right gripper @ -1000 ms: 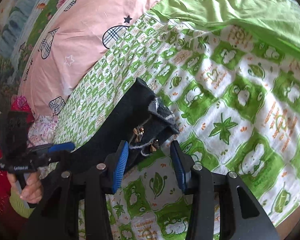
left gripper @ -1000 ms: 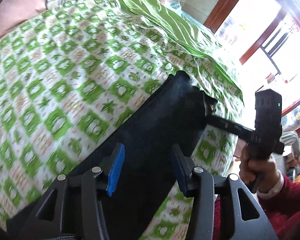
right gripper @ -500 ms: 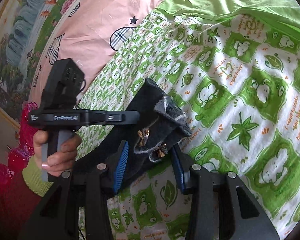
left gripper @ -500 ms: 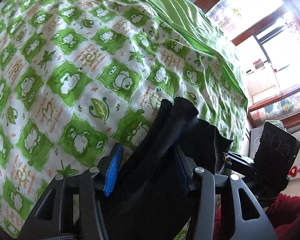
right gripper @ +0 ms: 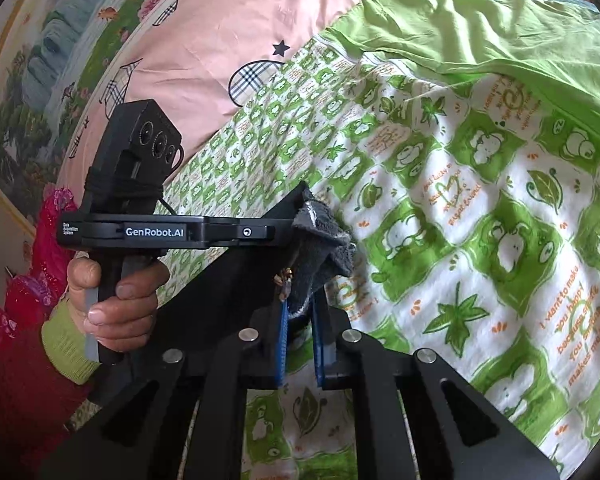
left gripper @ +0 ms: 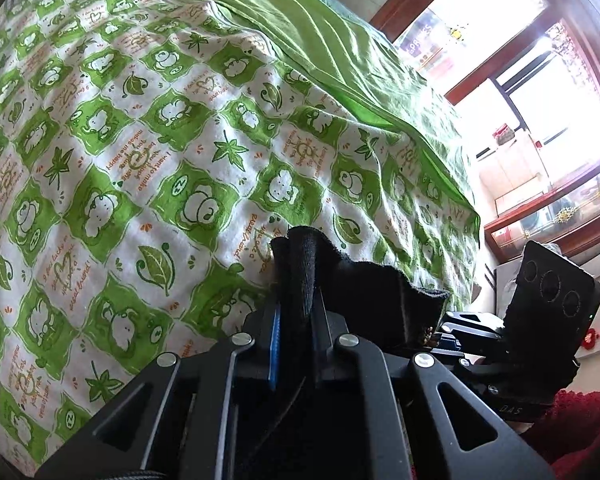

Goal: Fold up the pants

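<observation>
Closed since a second ago: both pairs of fingers, then wide apart over flat cloth, now pinched on bunched fabric. Left gripper [left gripper: 296, 316] clamped on a black edge of the pants [left gripper: 364, 296], low centre of the left view. Right gripper [right gripper: 298, 334] clamped on the grey-lined waistband end, mid-frame. Pants lifted off the green-patterned bed [left gripper: 148, 128], slung between the two. Likely step: raising one end for a fold. Next: carry both grips across together, keep the edge taut, lay it onto the other half.
</observation>
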A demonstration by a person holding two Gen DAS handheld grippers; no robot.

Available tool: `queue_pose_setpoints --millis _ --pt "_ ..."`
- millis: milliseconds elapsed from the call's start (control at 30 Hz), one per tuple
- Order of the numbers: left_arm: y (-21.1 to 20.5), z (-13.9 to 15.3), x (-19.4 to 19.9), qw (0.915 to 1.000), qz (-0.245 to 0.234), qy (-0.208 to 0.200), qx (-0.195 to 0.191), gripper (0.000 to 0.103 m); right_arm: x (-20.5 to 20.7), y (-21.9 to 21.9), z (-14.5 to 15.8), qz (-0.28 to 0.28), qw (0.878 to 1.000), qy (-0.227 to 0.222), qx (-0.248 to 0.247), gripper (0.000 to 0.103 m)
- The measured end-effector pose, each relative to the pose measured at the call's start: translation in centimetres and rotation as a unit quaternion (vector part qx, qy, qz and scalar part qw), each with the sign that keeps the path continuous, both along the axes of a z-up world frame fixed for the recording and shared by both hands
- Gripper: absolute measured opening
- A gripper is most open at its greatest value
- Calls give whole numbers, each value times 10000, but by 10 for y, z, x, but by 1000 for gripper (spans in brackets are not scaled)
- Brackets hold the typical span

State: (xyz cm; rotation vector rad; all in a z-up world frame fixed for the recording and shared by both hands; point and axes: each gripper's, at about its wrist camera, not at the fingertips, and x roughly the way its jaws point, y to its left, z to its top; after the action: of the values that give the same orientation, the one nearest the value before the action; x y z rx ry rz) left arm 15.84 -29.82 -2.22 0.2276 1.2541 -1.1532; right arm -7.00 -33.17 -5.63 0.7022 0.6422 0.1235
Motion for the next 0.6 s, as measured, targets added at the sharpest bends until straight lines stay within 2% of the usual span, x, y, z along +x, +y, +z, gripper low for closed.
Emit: queue_pose_setpoints --millis 167,367,600 --pt "29 32 -9 9993 104 -180 -322 10 -3 13 20 416 9983 -404 96 11" --pt "78 65 -29 9960 414 -426 -673 10 1 49 47 1115 9897 -873 219 11" --pt "149 85 -56 9886 930 -718 -939 10 14 107 59 1880 9766 -1031 178 11"
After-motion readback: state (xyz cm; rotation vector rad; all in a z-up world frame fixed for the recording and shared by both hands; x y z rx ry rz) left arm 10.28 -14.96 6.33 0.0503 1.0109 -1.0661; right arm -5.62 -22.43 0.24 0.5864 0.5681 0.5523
